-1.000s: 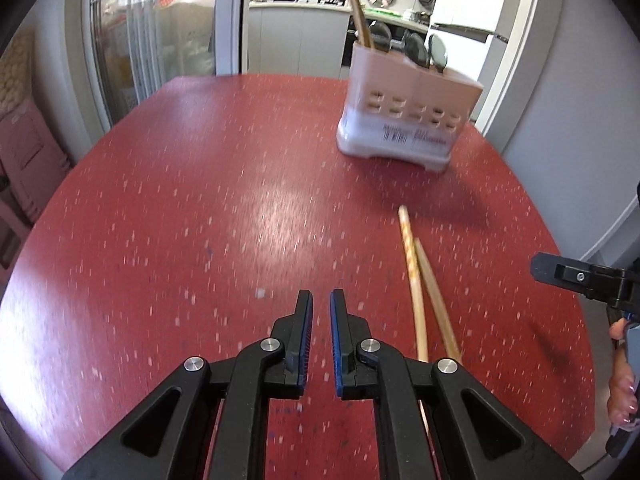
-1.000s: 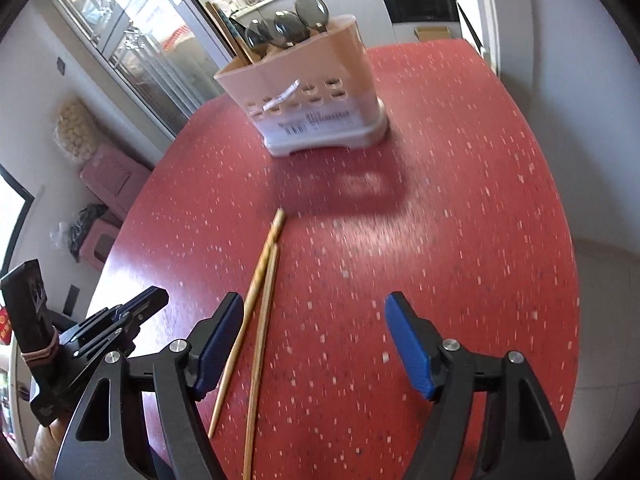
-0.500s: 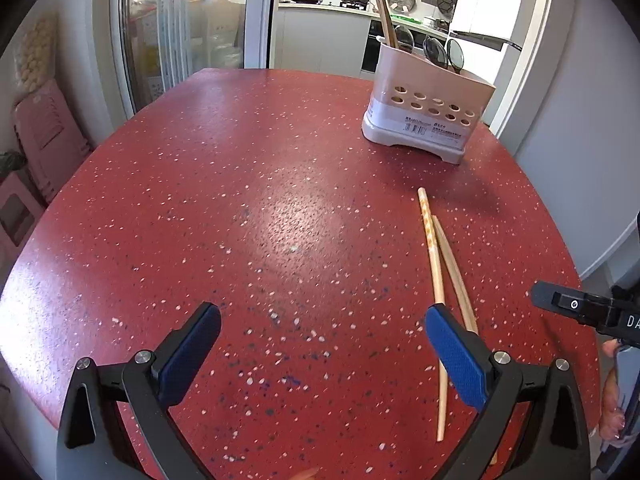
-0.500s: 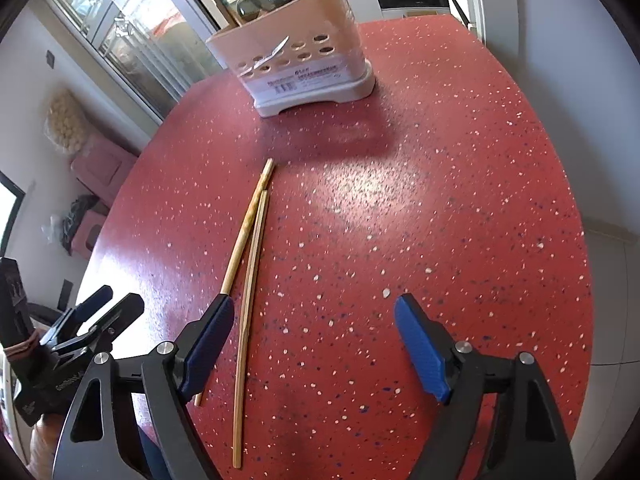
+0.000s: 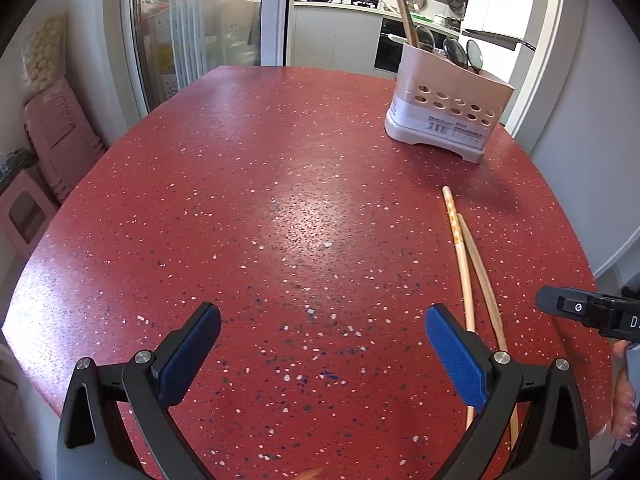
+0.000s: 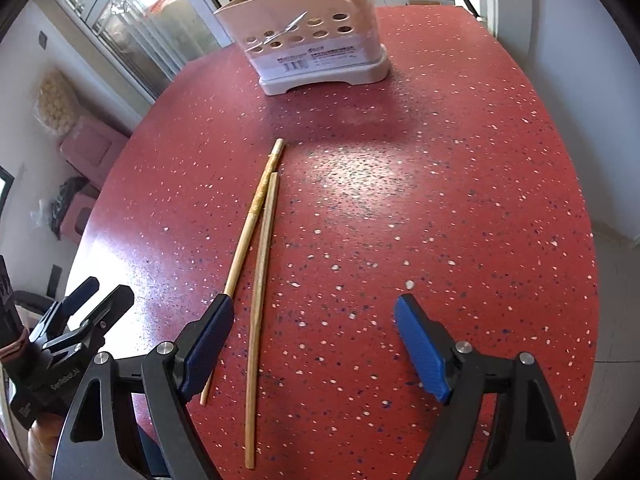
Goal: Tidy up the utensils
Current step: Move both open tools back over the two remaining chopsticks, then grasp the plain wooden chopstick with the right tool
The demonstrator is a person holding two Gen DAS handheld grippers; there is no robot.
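Left gripper (image 5: 323,344) has sprung wide open, both hands easing in over the table!

Right gripper (image 6: 314,334) is spread and empty too, and nearer: the chopsticks (image 6: 260,248) lie flat by its left pad, long axis running away toward the caddy (image 6: 316,40). Speckled red table (image 5: 280,184), kitchen beyond.

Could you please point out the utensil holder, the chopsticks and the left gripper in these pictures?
Utensil holder (image 5: 448,108): left wrist view, on its perforated front wall.
Chopsticks (image 6: 256,216): right wrist view, on the left stick's shaft.
Left gripper (image 5: 323,356): left wrist view, midway between its open blue fingertips.
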